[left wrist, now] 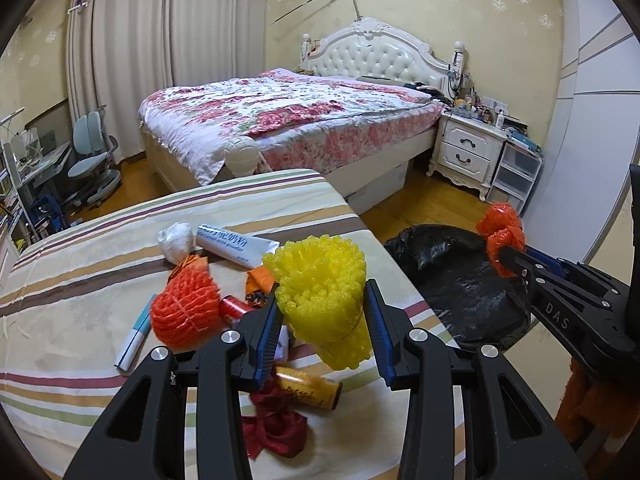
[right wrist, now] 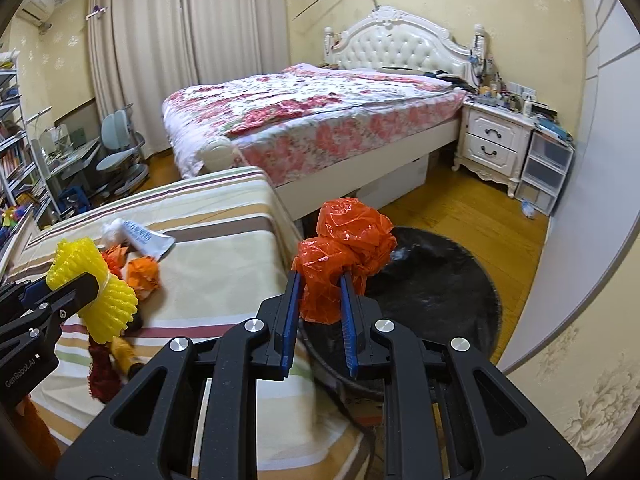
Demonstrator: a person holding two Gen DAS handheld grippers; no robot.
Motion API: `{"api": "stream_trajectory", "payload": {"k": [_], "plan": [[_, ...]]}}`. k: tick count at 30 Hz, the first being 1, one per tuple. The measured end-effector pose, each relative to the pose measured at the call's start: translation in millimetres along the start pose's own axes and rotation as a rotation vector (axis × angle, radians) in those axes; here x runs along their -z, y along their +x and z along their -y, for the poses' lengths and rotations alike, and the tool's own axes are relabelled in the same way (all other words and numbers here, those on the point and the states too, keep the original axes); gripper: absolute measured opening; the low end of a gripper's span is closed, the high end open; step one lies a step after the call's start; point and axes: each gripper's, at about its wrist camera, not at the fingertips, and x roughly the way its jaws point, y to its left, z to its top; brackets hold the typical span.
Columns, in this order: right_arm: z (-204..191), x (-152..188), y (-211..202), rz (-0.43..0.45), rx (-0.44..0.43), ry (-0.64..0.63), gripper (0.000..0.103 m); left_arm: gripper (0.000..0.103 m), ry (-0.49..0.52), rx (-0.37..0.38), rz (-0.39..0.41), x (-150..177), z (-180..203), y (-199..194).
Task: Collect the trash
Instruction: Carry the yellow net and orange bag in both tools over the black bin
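Blue-padded fingers [left wrist: 269, 330] of the left gripper [left wrist: 323, 318] clamp a yellow ribbed foam fruit net [left wrist: 322, 292] by its waist, holding it clear of the striped cloth surface [left wrist: 92, 248]. Likewise, the right gripper [right wrist: 322, 300] has its pads pinched narrow on a crumpled orange plastic bag [right wrist: 344, 248], which bulges above and between them.

Under the orange plastic bag lies a round bin lined with a black plastic bag [right wrist: 440, 292], standing on the wooden floor [right wrist: 460, 204] just beside the striped surface's edge; the bag hangs above its near rim.

Below the yellow net, still on the cloth, lie an orange foam net [left wrist: 182, 312], a yellow cylindrical can [left wrist: 310, 390], a crumpled dark red wrapper [left wrist: 276, 428], a small red shiny roll [left wrist: 234, 308], a white and blue tube [left wrist: 236, 246], a white wad [left wrist: 176, 240], and a white and teal stick pack [left wrist: 134, 338].

Farther off stand a bed with a floral quilt [left wrist: 280, 116] and a white nightstand [left wrist: 468, 148].
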Motion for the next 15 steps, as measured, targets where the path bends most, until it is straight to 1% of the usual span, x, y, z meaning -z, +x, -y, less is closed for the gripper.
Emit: {"api": "stream_trajectory", "payload": {"k": [6, 10, 15], "plan": [[23.4, -3.0, 8.1, 0.003, 0.037, 0.011, 0.019, 0.041, 0.047, 0.039, -0.003, -12.0, 32.3, 19.4], [37.3, -2.6, 17.1, -0.008, 0.047, 0.03, 0.019, 0.041, 0.078, 0.064, -0.001, -20.9, 55.0, 37.1], [53.7, -1.2, 27.0, -0.024, 0.06, 0.056, 0.019, 0.041, 0.1, 0.077, -0.016, -27.3, 75.5, 61.5]]}}
